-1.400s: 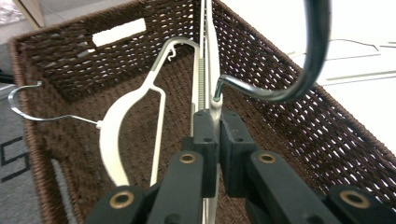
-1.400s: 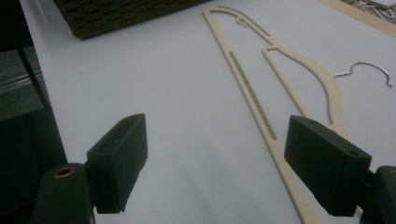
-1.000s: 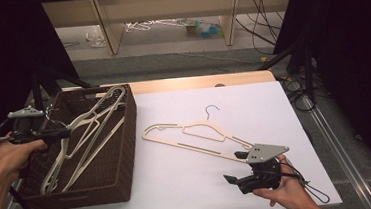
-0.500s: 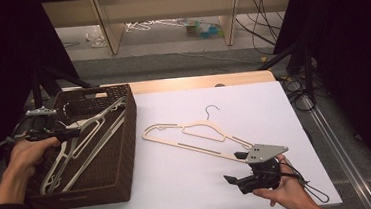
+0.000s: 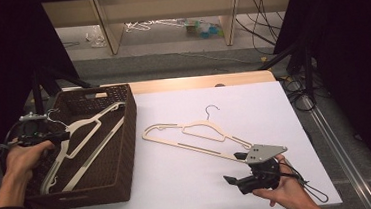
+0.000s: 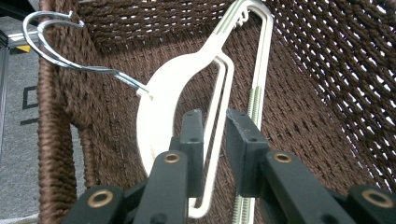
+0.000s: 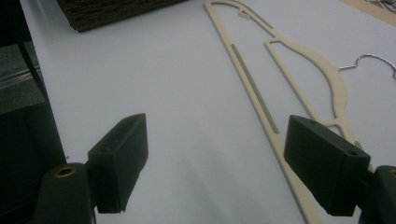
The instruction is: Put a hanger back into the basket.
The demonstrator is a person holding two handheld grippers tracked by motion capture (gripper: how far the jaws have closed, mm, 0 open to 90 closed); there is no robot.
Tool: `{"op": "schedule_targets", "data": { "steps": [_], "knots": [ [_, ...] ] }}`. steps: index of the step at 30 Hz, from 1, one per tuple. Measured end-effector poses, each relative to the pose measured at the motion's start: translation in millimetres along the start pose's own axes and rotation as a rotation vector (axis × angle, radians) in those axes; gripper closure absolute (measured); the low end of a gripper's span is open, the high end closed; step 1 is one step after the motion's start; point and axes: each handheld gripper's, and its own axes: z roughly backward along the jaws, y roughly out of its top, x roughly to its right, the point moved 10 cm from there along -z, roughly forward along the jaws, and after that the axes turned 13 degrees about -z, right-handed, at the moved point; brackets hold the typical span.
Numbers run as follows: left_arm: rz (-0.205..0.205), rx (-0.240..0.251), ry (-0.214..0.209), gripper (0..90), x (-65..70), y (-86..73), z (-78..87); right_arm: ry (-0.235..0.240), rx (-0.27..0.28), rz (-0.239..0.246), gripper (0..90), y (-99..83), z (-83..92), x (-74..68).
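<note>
A dark brown woven basket (image 5: 122, 154) stood on the left part of the table, its near corner overhanging the white sheet (image 5: 190, 184) that covered most of the tabletop. Inside it lay a cream hanger (image 5: 83, 135), resting aslant with its wire hook (image 6: 56, 44) up near the basket's rim on the person's left and its long bar running toward the far right corner. A second pale bar with a ribbed strip ran alongside it, though whether it belonged to another hanger could not be told. The left gripper (image 6: 215, 140) reached down into the basket. Its jaws had just been opening and stood a narrow way apart, with the thin inner bar of the hanger passing between them. The pads did not appear to press on that bar, so the hanger lay loose rather than gripped. The left hand (image 5: 25, 160) held that gripper at the basket's left wall. Out on the white sheet, well apart from the basket, a second cream hanger (image 5: 196, 134) lay flat with its hook pointing toward the far side of the table. The right gripper (image 7: 215, 163) rested near the front right of the sheet, its jaws spread wide and holding nothing, with one end of that flat hanger just beside the right-hand jaw.
</note>
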Motion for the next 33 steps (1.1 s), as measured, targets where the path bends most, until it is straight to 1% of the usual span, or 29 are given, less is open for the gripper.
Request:
{"op": "schedule_targets", "data": {
  "steps": [1, 2, 3, 4, 5, 6, 8, 9, 10, 11, 12, 13, 14, 16, 17, 18, 19, 20, 21, 22, 23, 24, 25, 27, 28, 29, 31, 32, 33],
  "knots": [
    [-0.028, 0.024, -0.013, 74.6, 0.3, 3.2, 0.1, 0.001, -0.001, -0.003, 22.9, -0.1, 0.0, -0.2],
    [-0.034, 0.015, -0.028, 73.7, 2.5, 3.0, 2.2, 0.001, 0.000, -0.001, 22.9, -0.2, 0.0, -0.1],
    [-0.020, 0.021, -0.016, 72.5, 4.9, 4.6, 3.7, 0.000, -0.002, -0.001, 22.9, -0.6, 0.0, 0.2],
    [-0.040, 0.017, -0.012, 71.0, 6.8, 5.4, 5.8, -0.001, -0.003, -0.001, 22.9, -0.9, 0.0, 0.6],
    [-0.020, 0.025, 0.001, 69.4, 11.7, 7.4, 6.9, -0.004, -0.003, -0.009, 22.9, -1.0, 0.1, 0.7],
    [-0.037, 0.032, 0.000, 67.2, 15.2, 9.7, 8.1, -0.002, 0.001, -0.005, 22.9, -0.5, -0.1, 1.2],
    [-0.005, 0.062, -0.005, 62.3, 25.6, 15.1, 11.8, -0.002, 0.000, -0.007, 22.9, -1.0, -0.3, 1.4],
    [-0.037, 0.066, -0.020, 60.6, 29.1, 16.8, 14.1, -0.002, -0.005, -0.006, 22.9, -1.7, -0.3, 1.4],
    [-0.001, 0.096, -0.014, 58.4, 36.0, 22.0, 14.7, -0.002, -0.006, -0.005, 22.9, -1.7, -0.5, 1.6],
    [0.004, 0.126, -0.018, 55.7, 41.7, 26.9, 16.0, -0.004, -0.005, -0.005, 22.9, -1.5, -0.8, 2.0],
    [0.012, 0.130, -0.017, 54.3, 47.7, 29.2, 19.1, -0.004, -0.002, -0.003, 22.9, -1.1, -1.0, 2.1],
    [-0.004, 0.154, -0.031, 53.9, 53.5, 33.7, 20.0, -0.004, -0.005, -0.005, 22.9, -1.6, -0.9, 1.8],
    [0.005, 0.166, -0.030, 53.0, 59.7, 36.7, 22.1, -0.002, -0.006, -0.005, 22.9, -2.0, -0.8, 1.6],
    [-0.007, 0.199, -0.037, 49.9, 69.5, 42.9, 24.9, -0.007, -0.003, -0.003, 22.8, -1.5, -0.9, 2.7],
    [0.020, 0.213, -0.036, 48.2, 75.5, 45.3, 26.2, -0.007, 0.001, -0.007, 22.8, -1.1, -0.9, 2.6],
    [0.002, 0.225, -0.042, 47.3, 79.6, 47.5, 26.7, -0.008, 0.002, -0.008, 22.8, -1.3, -0.7, 2.7],
    [0.003, 0.231, -0.050, 46.2, 85.0, 48.9, 27.4, -0.010, 0.002, -0.007, 22.8, -1.5, -0.6, 3.1],
    [-0.008, 0.241, -0.055, 45.3, 89.7, 50.7, 28.5, -0.011, -0.001, -0.008, 22.7, -2.0, -0.4, 3.4],
    [-0.008, 0.258, -0.063, 44.5, 95.2, 53.3, 29.4, -0.011, 0.000, -0.007, 22.6, -1.9, -0.5, 3.7],
    [-0.020, 0.264, -0.072, 43.6, 100.5, 54.9, 31.3, -0.010, 0.000, -0.012, 22.4, -1.9, -0.7, 3.6],
    [-0.015, 0.274, -0.078, 42.4, 106.6, 56.9, 32.4, -0.010, 0.001, -0.010, 22.5, -1.9, -1.0, 3.8],
    [-0.022, 0.283, -0.090, 40.8, 112.8, 58.9, 33.1, -0.009, -0.001, -0.006, 22.5, -2.2, -1.2, 4.1],
    [-0.049, 0.290, -0.095, 39.4, 118.1, 60.6, 34.1, -0.007, -0.003, -0.004, 22.5, -2.7, -1.6, 4.1],
    [-0.073, 0.314, -0.119, 37.9, 131.7, 64.4, 36.4, -0.010, -0.004, -0.009, 22.3, -3.1, -1.9, 4.3],
    [-0.094, 0.329, -0.131, 37.2, 137.6, 66.7, 37.2, -0.011, -0.004, -0.009, 22.3, -3.2, -2.2, 4.4],
    [-0.088, 0.334, -0.137, 35.9, 144.5, 67.8, 38.3, -0.011, -0.004, -0.009, 22.3, -3.3, -2.3, 4.5],
    [-0.101, 0.354, -0.144, 34.0, 155.8, 71.0, 40.3, -0.010, -0.004, -0.010, 22.3, -3.7, -2.3, 4.8],
    [-0.097, 0.367, -0.153, 33.1, 162.0, 72.7, 40.9, -0.012, -0.002, -0.010, 22.3, -3.5, -2.3, 5.4],
    [-0.125, 0.362, -0.157, 32.3, 165.8, 73.0, 41.9, -0.017, -0.003, -0.012, 22.2, -3.6, -2.4, 6.1]
  ]
}}
